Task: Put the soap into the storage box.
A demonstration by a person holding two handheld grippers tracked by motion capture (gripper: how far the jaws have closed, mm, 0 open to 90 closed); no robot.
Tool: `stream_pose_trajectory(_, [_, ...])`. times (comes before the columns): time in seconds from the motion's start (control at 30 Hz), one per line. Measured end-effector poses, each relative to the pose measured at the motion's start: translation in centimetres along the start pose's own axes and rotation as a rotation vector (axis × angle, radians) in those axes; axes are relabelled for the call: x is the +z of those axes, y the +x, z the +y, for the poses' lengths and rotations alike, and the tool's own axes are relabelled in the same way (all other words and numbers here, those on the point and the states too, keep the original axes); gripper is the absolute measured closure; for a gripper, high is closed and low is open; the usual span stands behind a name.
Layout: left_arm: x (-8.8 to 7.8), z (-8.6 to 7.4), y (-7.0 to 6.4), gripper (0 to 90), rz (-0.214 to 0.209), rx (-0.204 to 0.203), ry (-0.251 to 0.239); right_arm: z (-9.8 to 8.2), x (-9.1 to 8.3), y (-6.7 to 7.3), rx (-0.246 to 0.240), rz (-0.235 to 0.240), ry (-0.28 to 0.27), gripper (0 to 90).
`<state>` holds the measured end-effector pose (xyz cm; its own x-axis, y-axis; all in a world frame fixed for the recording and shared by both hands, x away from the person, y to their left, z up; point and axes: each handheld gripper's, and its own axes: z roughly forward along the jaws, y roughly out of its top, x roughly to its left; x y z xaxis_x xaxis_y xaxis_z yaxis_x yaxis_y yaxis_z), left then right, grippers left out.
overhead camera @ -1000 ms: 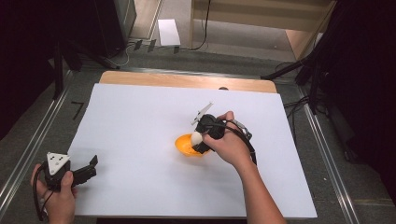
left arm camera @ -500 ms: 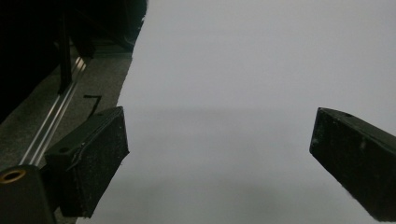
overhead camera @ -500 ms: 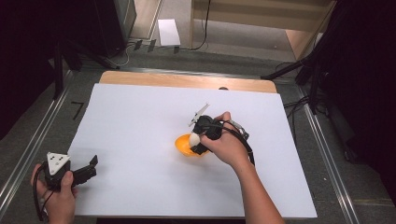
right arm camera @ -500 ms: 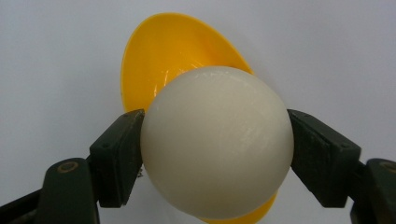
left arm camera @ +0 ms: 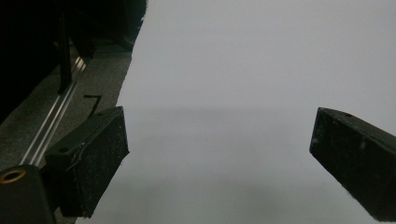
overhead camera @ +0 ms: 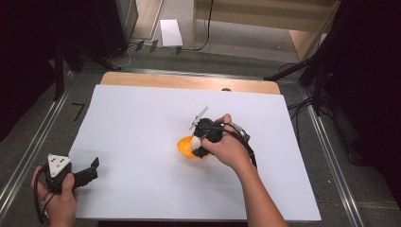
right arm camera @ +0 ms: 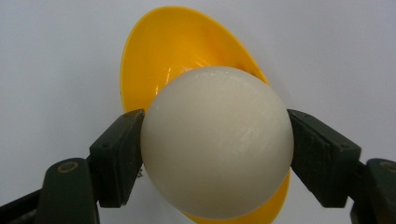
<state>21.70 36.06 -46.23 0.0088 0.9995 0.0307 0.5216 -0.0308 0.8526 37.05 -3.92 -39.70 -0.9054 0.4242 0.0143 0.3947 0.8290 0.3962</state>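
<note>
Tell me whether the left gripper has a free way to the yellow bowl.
Probably not: the bare white sheet between them holds no obstacle, but the right gripper holds a white ball right over the bowl, while the left gripper waits open.

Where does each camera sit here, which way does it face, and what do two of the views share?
High view: above the person's side, looking forward and down on the white sheet-covered table; both forearms, left gripper, right gripper.
Left gripper view: on the left gripper, looking along the bare sheet; jaws stand wide apart.
Right gripper view: on the right gripper, looking down; jaws clamp a smooth white ball over a shallow orange plastic bowl.
Shared: high and right gripper views both show ball and bowl.
</note>
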Motion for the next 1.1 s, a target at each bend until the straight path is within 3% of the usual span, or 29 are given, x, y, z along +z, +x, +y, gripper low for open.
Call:
stream_pose_trajectory(0.43, [0.0, 0.0, 0.0, 4.5, 0.001, -0.001, 0.000, 0.1, 0.2, -0.2, 0.029, 0.044, 0.002, 24.3])
stream_pose_trajectory(0.53, [0.0, 0.0, 0.0, 4.5, -0.001, -0.001, 0.001, 0.1, 0.3, -0.3, 0.031, 0.046, -0.004, 23.6])
stream_pose_trajectory(0.6, [0.0, 0.0, 0.0, 4.5, -0.001, -0.001, -0.001, 0.1, 0.2, -0.3, 0.032, 0.038, -0.006, 17.8])
stream_pose_trajectory(0.77, [0.0, 0.0, 0.0, 4.4, -0.001, -0.001, 0.000, -0.1, 0.0, -0.3, 0.036, 0.034, -0.003, 18.0])
stream_pose_trajectory(0.87, [0.0, 0.0, 0.0, 4.5, -0.001, -0.001, 0.000, -0.2, -0.3, -0.4, 0.047, 0.033, -0.029, 17.8])
stream_pose_trajectory(1.03, [0.0, 0.0, 0.1, 4.4, -0.004, -0.001, 0.004, -0.4, -1.0, -0.5, 0.059, 0.020, -0.060, 12.6])
stream_pose_trajectory(1.1, [0.0, 0.0, 0.1, 4.5, -0.004, -0.002, 0.003, -0.5, -1.1, -0.5, 0.063, 0.007, -0.061, 4.6])
